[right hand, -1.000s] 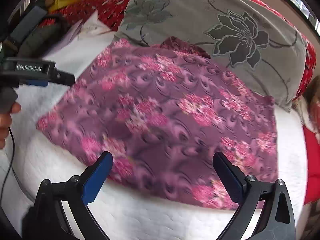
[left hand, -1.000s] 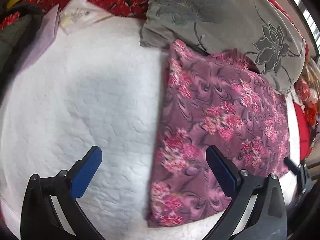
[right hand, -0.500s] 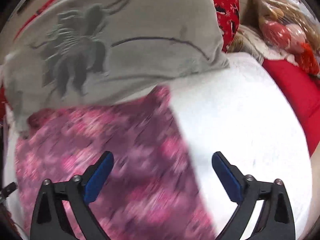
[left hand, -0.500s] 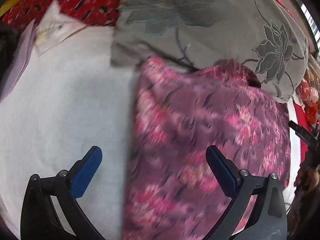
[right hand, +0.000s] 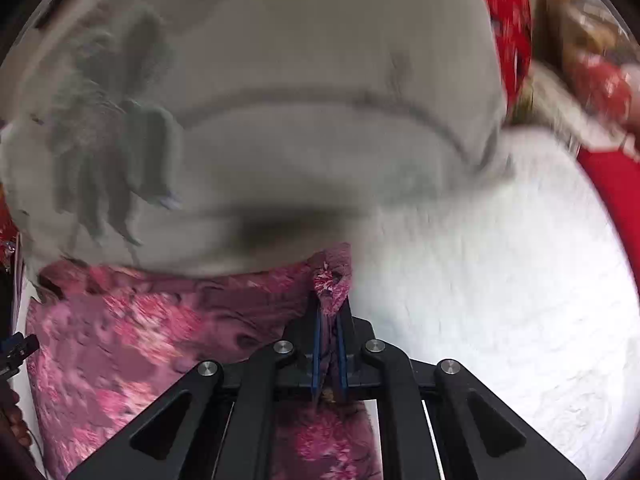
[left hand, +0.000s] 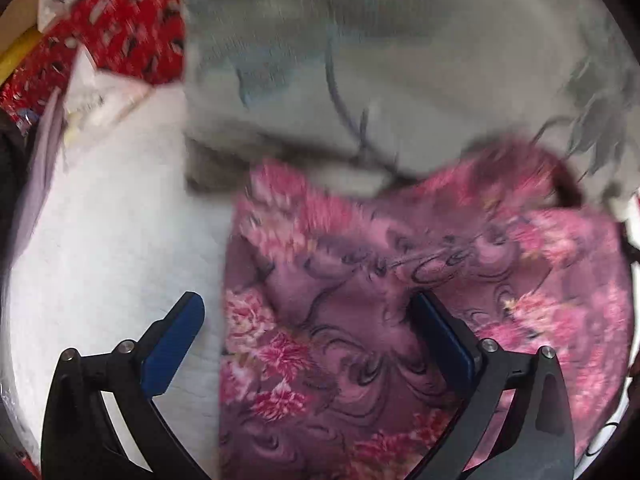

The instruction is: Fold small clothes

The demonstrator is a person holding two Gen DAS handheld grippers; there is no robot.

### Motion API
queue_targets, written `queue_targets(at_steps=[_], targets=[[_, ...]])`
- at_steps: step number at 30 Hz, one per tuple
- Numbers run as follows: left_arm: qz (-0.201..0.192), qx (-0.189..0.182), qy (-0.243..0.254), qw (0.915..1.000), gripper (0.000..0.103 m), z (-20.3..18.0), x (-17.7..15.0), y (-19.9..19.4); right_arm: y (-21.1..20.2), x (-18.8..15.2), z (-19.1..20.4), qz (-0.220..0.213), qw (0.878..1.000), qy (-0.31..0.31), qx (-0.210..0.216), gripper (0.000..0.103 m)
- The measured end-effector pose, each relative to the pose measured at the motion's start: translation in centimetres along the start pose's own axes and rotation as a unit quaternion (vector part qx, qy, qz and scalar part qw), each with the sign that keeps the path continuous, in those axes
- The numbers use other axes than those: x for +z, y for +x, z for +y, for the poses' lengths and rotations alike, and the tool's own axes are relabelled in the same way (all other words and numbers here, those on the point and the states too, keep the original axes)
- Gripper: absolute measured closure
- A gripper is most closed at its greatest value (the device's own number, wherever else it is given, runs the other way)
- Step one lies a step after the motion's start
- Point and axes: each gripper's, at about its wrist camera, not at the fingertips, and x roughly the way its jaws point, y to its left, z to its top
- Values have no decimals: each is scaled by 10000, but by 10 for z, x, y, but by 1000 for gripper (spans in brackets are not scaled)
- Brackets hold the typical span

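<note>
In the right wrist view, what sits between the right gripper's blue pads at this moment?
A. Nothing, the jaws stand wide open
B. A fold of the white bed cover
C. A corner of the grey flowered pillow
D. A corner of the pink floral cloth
D: the right gripper has its jaws closed together with a bunched corner of the pink floral cloth pinched between the pads and sticking out past their tips.

One floral garment (left hand: 400,300), one grey pillow (left hand: 380,60), one white quilt (left hand: 112,248), one red patterned cloth (left hand: 128,28), and two grippers: left (left hand: 308,308), right (right hand: 329,316).
</note>
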Motion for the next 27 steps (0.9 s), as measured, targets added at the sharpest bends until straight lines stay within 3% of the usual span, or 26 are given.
queue_targets(at_steps=[4,8,10,13,17,22,27], targets=[[-152,-172,-209,9995,0,7,-1,-21,-24,-5,2,-192,9997,117,46,87],[-680,-513,-156,9962,0,4,-28,-62,-57,-29,-5,-383,9977,-8,564,86],[-624,-545,-96,9965,0,-3,-40,-60,-58,-39,-7,-308,9972,-28,679,83],[-257,-332,49,9991,0,-13,-50,-42,-38,-57,-10,220,9987,-44,460,79],[-194,-647,-175,9976,0,-11,-53,-59,-69,-66,-8,113,9987,195,454,75],[-382,-551,114,9977,0,-20,-67,-84,-114,-81,4,-300,9983,-486,65,72],[-248,-601,41,9979,0,-23,-92,-84,-110,-96,-2,-103,9967,-771,-230,67]])
